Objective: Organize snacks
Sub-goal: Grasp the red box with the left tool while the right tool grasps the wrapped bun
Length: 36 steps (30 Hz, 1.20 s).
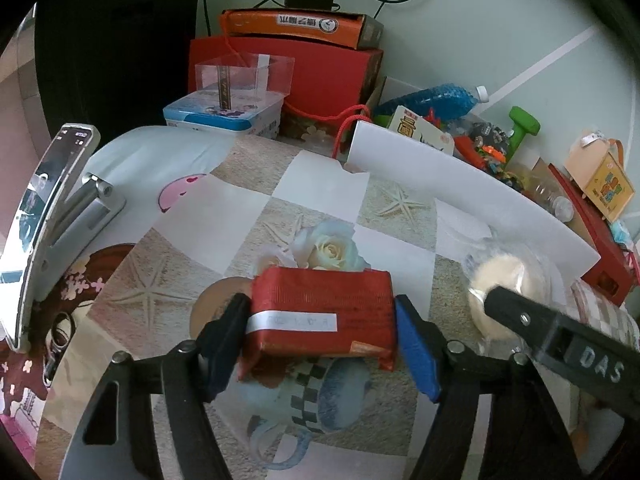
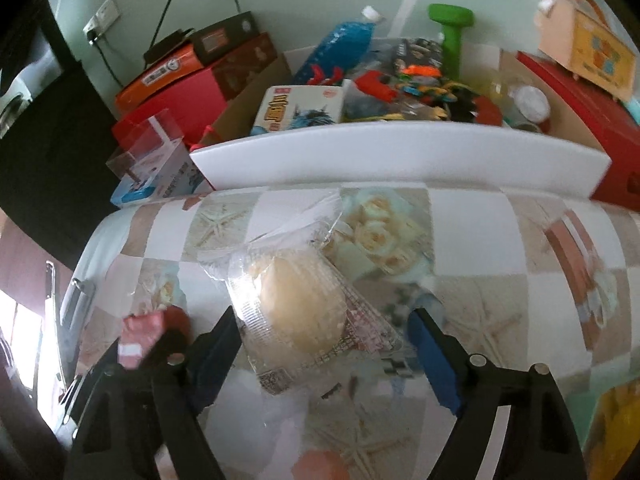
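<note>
A table covered in a patchwork cloth (image 1: 320, 196) printed with starfish and roses fills the middle of the room, with a pale green wall behind it. Along the far edge stands a white tray (image 2: 400, 152) crammed with toys, a blue bottle (image 1: 436, 100) and a green dumbbell (image 2: 452, 28). To its left red and orange boxes are stacked, with a clear plastic box (image 1: 244, 76) on a blue tin. A phone on a metal stand (image 1: 60, 208) leans at the left edge.

The left gripper (image 1: 320, 332) points down at a red wrapped snack block (image 1: 324, 308) lying on the cloth. The block sits between the two fingers, which hug its short ends; the left finger looks to be touching, but at the blue pad I cannot tell whether there is contact.

Just to the right, the right gripper (image 2: 324, 344) straddles a round pale pastry in a clear wrapper (image 2: 300, 300). Its jaws stand apart, with a visible gap between the blue pad and the wrapper, so nothing is clamped.
</note>
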Each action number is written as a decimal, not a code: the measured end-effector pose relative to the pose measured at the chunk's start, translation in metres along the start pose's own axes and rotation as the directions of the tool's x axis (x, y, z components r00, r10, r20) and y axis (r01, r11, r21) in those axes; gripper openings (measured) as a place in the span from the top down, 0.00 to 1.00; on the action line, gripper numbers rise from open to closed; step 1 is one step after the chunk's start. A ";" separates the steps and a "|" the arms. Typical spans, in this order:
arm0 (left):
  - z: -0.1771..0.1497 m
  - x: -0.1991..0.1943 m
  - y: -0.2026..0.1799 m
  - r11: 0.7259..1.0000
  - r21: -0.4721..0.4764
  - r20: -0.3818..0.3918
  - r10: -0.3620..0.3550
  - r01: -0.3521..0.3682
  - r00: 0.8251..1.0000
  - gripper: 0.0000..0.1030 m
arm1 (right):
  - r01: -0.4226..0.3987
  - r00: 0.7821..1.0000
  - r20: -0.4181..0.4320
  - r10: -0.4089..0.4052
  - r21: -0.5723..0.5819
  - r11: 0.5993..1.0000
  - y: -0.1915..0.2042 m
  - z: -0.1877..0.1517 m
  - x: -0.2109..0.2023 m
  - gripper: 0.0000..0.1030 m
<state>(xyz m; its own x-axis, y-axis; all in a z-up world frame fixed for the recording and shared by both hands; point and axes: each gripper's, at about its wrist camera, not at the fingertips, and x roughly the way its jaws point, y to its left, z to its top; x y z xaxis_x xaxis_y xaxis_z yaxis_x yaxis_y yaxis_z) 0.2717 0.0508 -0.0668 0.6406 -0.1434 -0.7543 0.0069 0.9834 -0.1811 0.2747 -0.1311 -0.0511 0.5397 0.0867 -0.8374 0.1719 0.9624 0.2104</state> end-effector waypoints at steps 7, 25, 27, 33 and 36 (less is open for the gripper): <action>-0.001 -0.005 0.002 1.000 0.009 -0.012 -0.018 0.018 1.000 0.34 | 0.016 1.000 0.010 -0.016 0.014 1.000 -0.012 -0.028 -0.016 0.18; -0.006 -0.028 0.006 0.999 -0.003 -0.018 -0.052 0.052 0.998 0.35 | 0.012 0.998 0.068 -0.009 -0.045 0.999 -0.006 -0.082 -0.075 0.31; -0.007 -0.029 0.004 0.999 0.003 -0.024 -0.054 0.054 0.998 0.35 | 0.008 0.998 0.064 -0.004 -0.050 0.999 -0.005 -0.085 -0.077 0.42; -0.007 -0.033 0.003 0.998 0.006 -0.022 -0.055 0.055 0.998 0.35 | 0.005 0.999 0.050 -0.001 -0.076 0.997 -0.004 -0.095 -0.078 0.46; -0.008 -0.031 0.003 0.998 0.008 -0.029 -0.055 0.056 0.998 0.35 | -0.004 1.000 0.022 0.006 -0.077 0.997 -0.004 -0.097 -0.069 0.46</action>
<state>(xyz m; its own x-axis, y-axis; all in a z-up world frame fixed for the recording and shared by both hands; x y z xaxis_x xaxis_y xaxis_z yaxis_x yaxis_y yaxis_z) 0.2457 0.0570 -0.0486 0.6170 -0.2008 -0.7609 0.0489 0.9748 -0.2177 0.1572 -0.1162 -0.0432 0.5585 0.0869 -0.8249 0.1052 0.9790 0.1743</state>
